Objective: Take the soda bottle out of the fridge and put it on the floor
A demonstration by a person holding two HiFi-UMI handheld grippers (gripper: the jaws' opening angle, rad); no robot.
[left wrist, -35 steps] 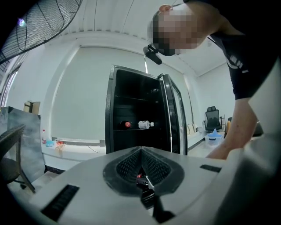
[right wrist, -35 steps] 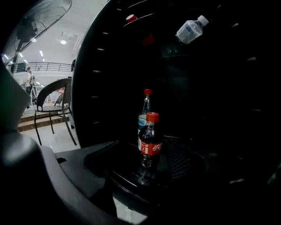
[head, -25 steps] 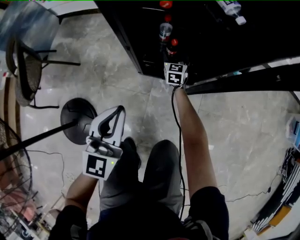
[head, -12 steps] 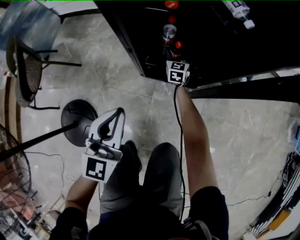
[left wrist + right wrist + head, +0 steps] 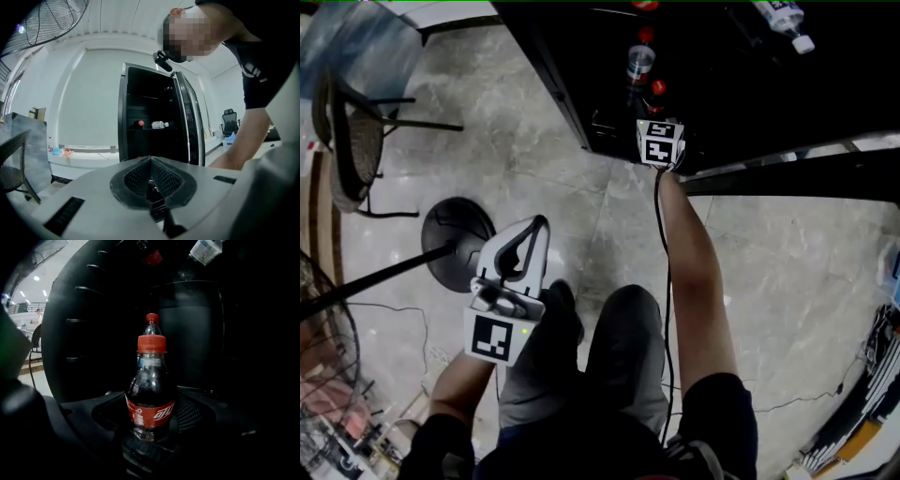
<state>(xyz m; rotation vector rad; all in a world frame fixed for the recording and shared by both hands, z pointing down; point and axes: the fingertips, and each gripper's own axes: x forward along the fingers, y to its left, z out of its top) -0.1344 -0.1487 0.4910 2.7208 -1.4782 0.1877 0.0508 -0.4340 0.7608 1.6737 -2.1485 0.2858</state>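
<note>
While the right gripper (image 5: 149, 414) reaches into the dark fridge (image 5: 769, 84) at the top of the head view, the soda bottle (image 5: 150, 394) stands upright between its two jaws, low in the centre of the right gripper view. Red cap, red label, dark liquid. Jaws have just been closing in on the bottle; they stand wide, the right one close against the label, a dark gap showing on the left side, so no firm grip to be seen. Bottle sits inside the fridge, not on the floor (image 5: 534, 122). A second bottle (image 5: 152, 322) with a red cap stands directly behind it, and a clear bottle with a white cap (image 5: 204, 249) lies at the upper right of the same view. From the head view only the gripper's marker cube shows at the fridge edge, with a black cable (image 5: 666, 281) running down along the bare forearm (image 5: 694, 272). Left gripper (image 5: 536, 230) is held over the grey marbled floor at lower left of the head view, well apart from the fridge; its jaws are pressed together with nothing between them. Just beside it, a round black stand base (image 5: 455, 239). A chair (image 5: 347, 141) at the left edge.
</note>
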